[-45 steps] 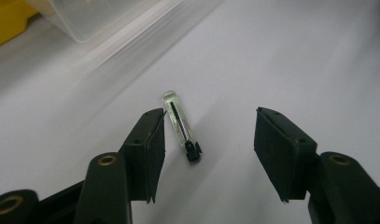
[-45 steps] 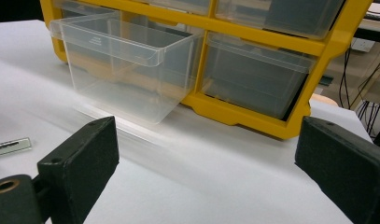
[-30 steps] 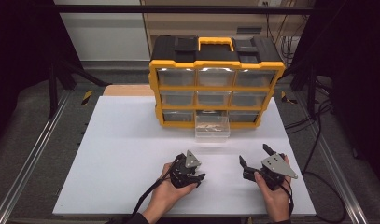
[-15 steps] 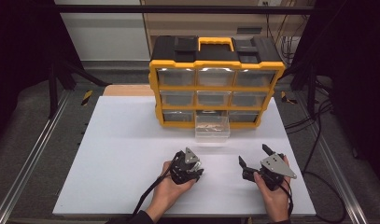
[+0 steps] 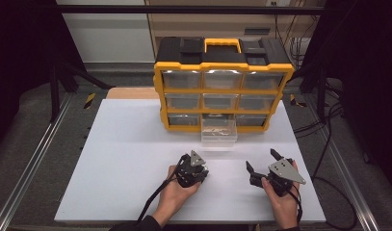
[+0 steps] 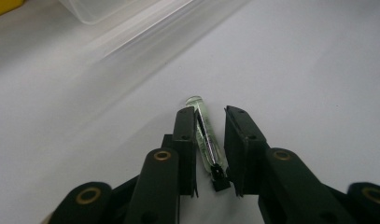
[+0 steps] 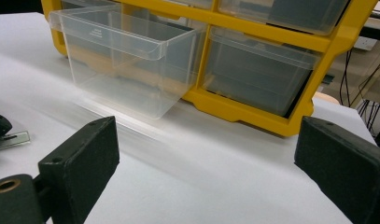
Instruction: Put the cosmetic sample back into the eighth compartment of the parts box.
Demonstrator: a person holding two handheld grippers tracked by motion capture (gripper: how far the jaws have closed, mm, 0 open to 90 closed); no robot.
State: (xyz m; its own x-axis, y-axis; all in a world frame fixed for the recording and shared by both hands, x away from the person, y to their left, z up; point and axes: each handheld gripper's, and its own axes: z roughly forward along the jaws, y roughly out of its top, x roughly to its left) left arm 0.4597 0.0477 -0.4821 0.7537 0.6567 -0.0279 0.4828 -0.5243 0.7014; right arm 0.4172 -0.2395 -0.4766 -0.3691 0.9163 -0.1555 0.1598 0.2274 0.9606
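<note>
Since a second ago: jaws of the left gripper (image 5: 202,169) had just been closing, with a small screwdriver (image 6: 202,135) lying between them; both hands barely shifted on the table (image 5: 126,159).

High view, left: the left gripper sat low on the white table, just in front of the pulled-out clear drawer (image 5: 218,134), and its jaws were nearly together.

High view, right: the right gripper (image 5: 261,161) rested beside it, well apart, jaws spread wide and holding nothing.

High view, cabinet: the yellow organizer (image 5: 222,91) stood at the far edge, bottom-middle drawer drawn out, the others shut.

Left gripper view: the screwdriver, clear green handle and dark shaft, lay flat between the two black pads. The left pad (image 6: 185,140) touched it; the right pad (image 6: 240,144) stood a sliver off, so I judged the grip not quite made.

Right gripper view: the open drawer (image 7: 124,60) looked empty, as far as I could tell, with wide-open jaws framing it.

Progress: drawer already out, screwdriver not yet lifted. By my reading, the pinch, the lift and the drop into the drawer were all left to do.
</note>
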